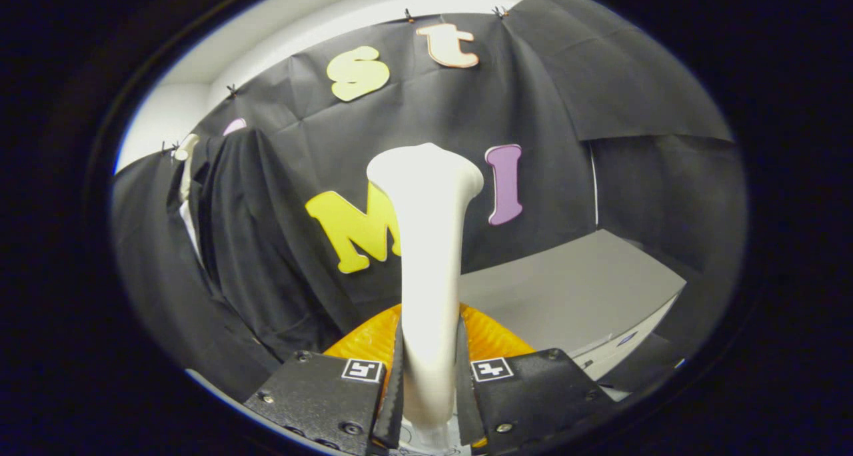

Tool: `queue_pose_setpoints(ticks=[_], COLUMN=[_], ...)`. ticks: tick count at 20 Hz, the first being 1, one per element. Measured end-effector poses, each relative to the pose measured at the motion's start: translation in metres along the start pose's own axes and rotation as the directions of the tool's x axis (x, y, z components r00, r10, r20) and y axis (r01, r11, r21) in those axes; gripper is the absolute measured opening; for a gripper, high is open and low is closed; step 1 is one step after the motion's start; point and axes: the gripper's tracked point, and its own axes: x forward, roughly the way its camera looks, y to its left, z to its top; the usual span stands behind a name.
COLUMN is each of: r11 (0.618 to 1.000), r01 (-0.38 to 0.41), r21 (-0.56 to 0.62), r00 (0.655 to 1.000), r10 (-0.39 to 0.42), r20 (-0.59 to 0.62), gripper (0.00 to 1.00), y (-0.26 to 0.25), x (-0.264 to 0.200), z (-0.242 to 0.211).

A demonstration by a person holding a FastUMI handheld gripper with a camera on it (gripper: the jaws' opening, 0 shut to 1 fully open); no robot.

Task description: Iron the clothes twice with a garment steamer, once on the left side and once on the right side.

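Gripper (430, 376) clamped on white steamer (426, 243), both fingers pressing its neck; head rises at frame centre. Dark garment (246, 243) hangs at left. Grey table (573, 289) lower right.

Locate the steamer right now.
In the gripper view, the white garment steamer stands upright, clamped between the gripper fingers, above its orange base; the dark garment hangs beyond, off to its left.
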Motion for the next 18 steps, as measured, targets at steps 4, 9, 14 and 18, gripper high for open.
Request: queue_pose_setpoints(ticks=[4, 9, 14, 18], r11=[0.999, 0.999, 0.998, 0.989], r01=[-0.04, -0.018, 0.01, -0.002], r21=[-0.025, -0.046, -0.055, -0.145], r00=[0.998, 0.985, 0.951, 0.928], r10=[0.041, 0.025, 0.008, 0.056], r20=[0.044, 0.169, 0.31, 0.368], gripper=[0.35, 0.35, 0.35, 0.35], y=[0.038, 0.08, 0.116, 0.161], x=[-0.026, -0.063, -0.086, -0.082], z=[-0.008, -0.014, -0.008, 0.005])
